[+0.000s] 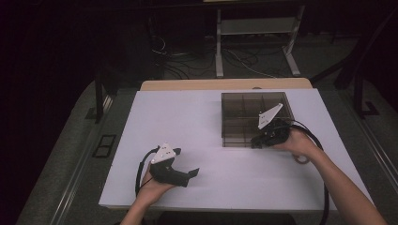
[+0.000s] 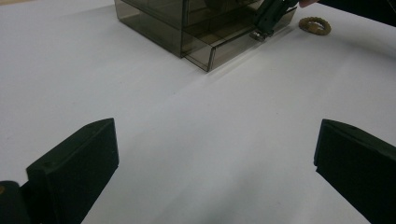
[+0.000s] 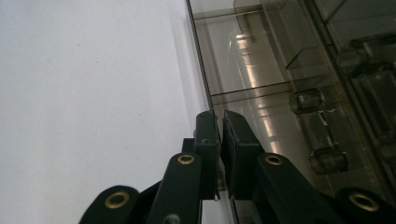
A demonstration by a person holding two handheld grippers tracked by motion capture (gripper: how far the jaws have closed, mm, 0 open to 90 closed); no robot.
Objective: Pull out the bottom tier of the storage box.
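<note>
Left gripper (image 1: 187,174) rests near the front of the white surface (image 1: 187,117), fingers released and holding nothing. Farther back right, the right gripper (image 1: 256,140) has fingers clenched on the front wall of the smoked plastic drawer (image 2: 229,46), which is pulled partly out of the organizer box (image 1: 256,112).

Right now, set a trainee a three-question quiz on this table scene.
1. True or false: the right tongs are shut on the front wall of the drawer pulled partway out of the smoky transparent plastic drawer box.
2. How do the left tongs stand? A) open above the white table B) shut on a cable C) inside the box
3. What lies on the table beside the right hand?

Key: 1 true. 2 A. 3 a small brown toothed ring.
</note>
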